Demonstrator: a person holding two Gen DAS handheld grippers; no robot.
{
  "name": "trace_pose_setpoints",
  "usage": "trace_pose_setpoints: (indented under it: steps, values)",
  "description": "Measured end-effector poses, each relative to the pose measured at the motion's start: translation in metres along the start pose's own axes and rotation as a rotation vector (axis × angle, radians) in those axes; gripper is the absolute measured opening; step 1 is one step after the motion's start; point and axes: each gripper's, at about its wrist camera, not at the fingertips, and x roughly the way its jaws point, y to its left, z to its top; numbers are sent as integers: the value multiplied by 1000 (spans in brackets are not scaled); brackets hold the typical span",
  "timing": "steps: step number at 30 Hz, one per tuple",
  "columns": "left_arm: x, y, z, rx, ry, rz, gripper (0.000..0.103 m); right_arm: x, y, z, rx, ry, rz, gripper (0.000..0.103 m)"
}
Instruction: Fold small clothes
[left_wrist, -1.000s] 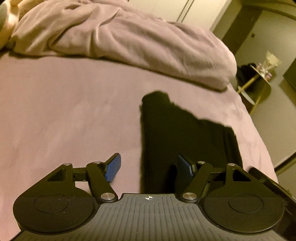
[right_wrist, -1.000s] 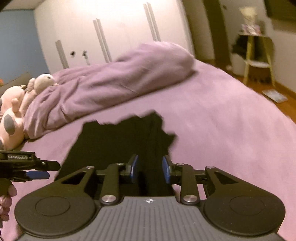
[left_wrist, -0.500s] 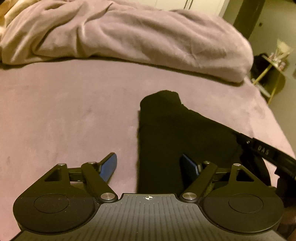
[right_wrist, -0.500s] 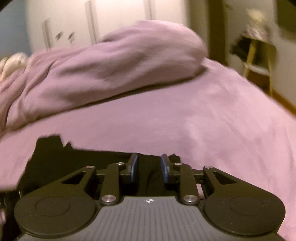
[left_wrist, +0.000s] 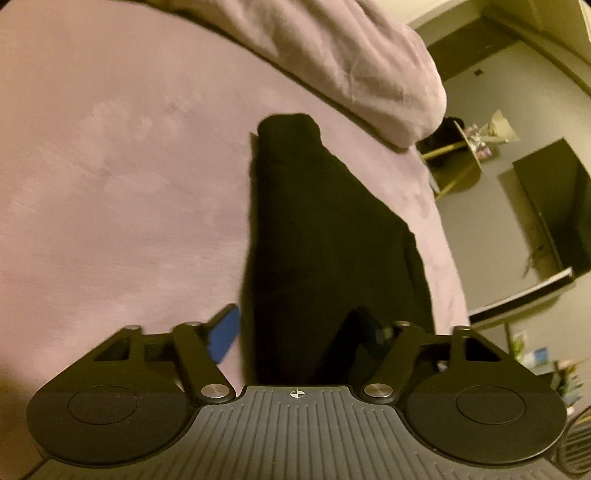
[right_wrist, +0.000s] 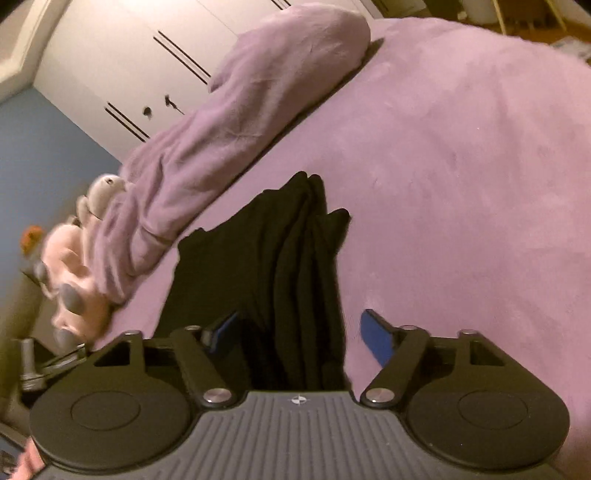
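Observation:
A small black garment (left_wrist: 325, 236) lies folded lengthwise on the purple bed sheet (left_wrist: 122, 177). My left gripper (left_wrist: 299, 332) is open just above its near end, the left blue pad over the sheet and the right pad over the cloth. In the right wrist view the garment (right_wrist: 291, 266) shows stacked folds along its right edge. My right gripper (right_wrist: 299, 332) is open over its near end, one pad on each side of the folded edge.
A bunched purple duvet (left_wrist: 332, 48) lies along the far side of the bed and shows in the right wrist view (right_wrist: 236, 96). A pink plush toy (right_wrist: 70, 266) lies left of the duvet. A yellow side table (left_wrist: 458, 158) stands beyond the bed's right edge.
My right gripper has opened and let go of the black garment, which now lies folded over. Both grippers have tilted and drawn back a little. My left gripper stays open.

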Motion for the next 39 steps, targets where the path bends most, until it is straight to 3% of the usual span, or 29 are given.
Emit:
trace_pose_setpoints:
  steps: [1,6,8,12,16,19,23,30,35,39]
  values:
    - [5,-1,2,-10,19,-10,64,2,-4,2,32,23,35,53]
    - [22,1,10,-42,55,-9,58,20,-9,9,79,74,68,48]
    - [25,3,11,-64,65,-7,45,26,-10,11,93,90,85,46]
    - [21,1,12,-79,64,5,36,38,-9,15,119,107,106,36]
    - [12,-8,14,-85,48,16,30,41,-1,14,111,99,80,24]
    - [-4,-18,20,-63,30,5,29,34,13,13,85,74,58,21]
    - [-34,-32,27,-16,-12,19,29,25,33,12,77,63,103,20]
    - [-97,-14,18,-14,-51,76,29,27,76,-3,54,95,188,20]
    - [-133,-2,-5,55,-81,192,30,34,107,-34,7,167,220,20]
    - [-130,12,-23,80,-51,289,36,43,124,-63,-52,219,191,21]
